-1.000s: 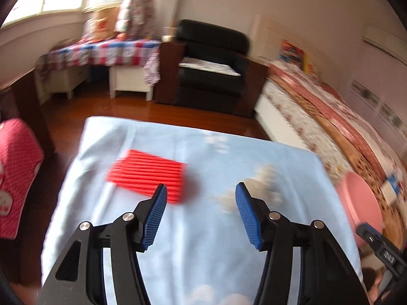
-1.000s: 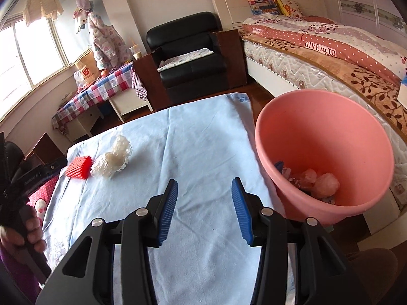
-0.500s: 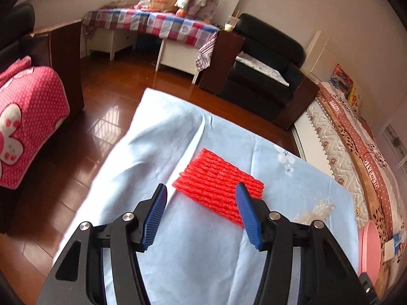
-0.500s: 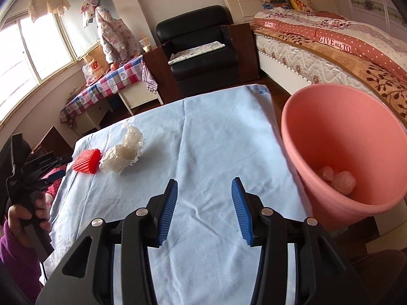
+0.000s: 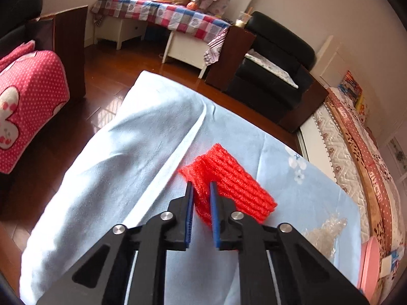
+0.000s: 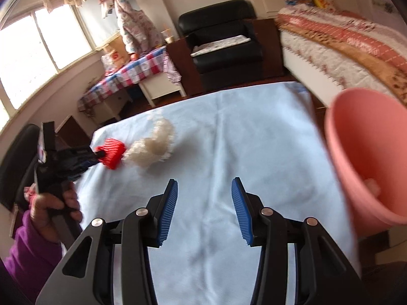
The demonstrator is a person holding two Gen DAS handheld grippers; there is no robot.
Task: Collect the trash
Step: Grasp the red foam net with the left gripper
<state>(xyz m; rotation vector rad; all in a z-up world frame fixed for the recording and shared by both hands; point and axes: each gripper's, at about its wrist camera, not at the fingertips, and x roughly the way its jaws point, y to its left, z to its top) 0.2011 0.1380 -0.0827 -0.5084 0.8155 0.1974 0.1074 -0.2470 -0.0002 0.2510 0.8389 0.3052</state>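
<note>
The left gripper (image 5: pixel 201 203) is closed on the near corner of the red foam net (image 5: pixel 229 183), its blue pads pinching the folded edge so that the light mesh can be lifted without slipping. The net lies on the blue cloth (image 5: pixel 114 178) at the left side of the table. The right gripper (image 6: pixel 203 208) hovers above the middle of the cloth with its jaws wide apart and nothing between them, probably kept free for the next item. Farther left, the white foam wrap (image 6: pixel 152 147) rests just beside the red net. The pink bin (image 6: pixel 361 157) stands at the right edge of the table, within reach for dropping collected pieces; some pale trash already lies inside.
</note>
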